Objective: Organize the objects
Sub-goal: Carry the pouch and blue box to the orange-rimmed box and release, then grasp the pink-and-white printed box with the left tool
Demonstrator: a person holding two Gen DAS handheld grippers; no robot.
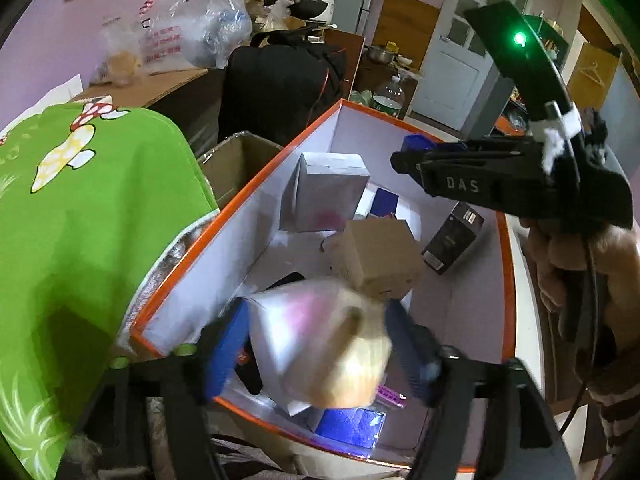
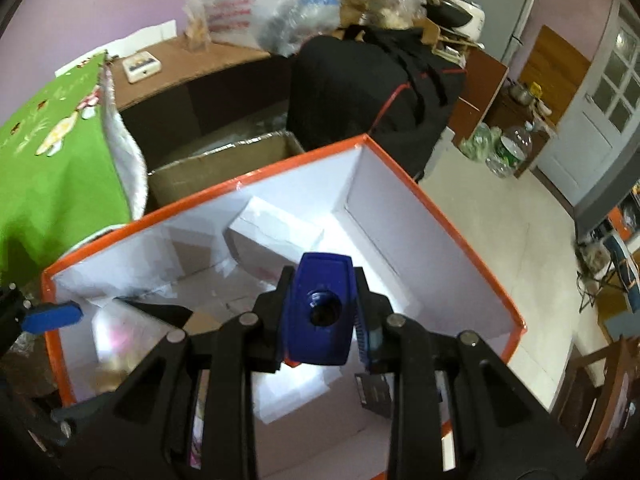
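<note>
A big white box with an orange rim point(image 1: 240, 200) point(image 2: 440, 216) stands open below both grippers. Inside lie a grey-white carton point(image 1: 324, 192) point(image 2: 272, 236), a brown cardboard cube point(image 1: 376, 256), a black carton point(image 1: 452, 240) and a shiny blue packet point(image 1: 352, 428). My left gripper point(image 1: 316, 320) hangs over the near corner. A blurred white-and-pink box with a tan top point(image 1: 320, 344) sits between its blue fingers point(image 1: 224, 344), and it looks loose from the pads. My right gripper point(image 2: 322, 280) point(image 1: 408, 152), held by a hand, hovers over the box's far side. It is shut with nothing in it.
A green bag with a mushroom print point(image 1: 80, 220) point(image 2: 52, 168) leans at the left beside an open brown carton point(image 1: 236, 160) point(image 2: 224, 168). Behind stand a black bag point(image 1: 280, 80), a wooden desk with plastic bags point(image 1: 192, 20), water bottles point(image 2: 512, 148) and a door point(image 2: 600, 100).
</note>
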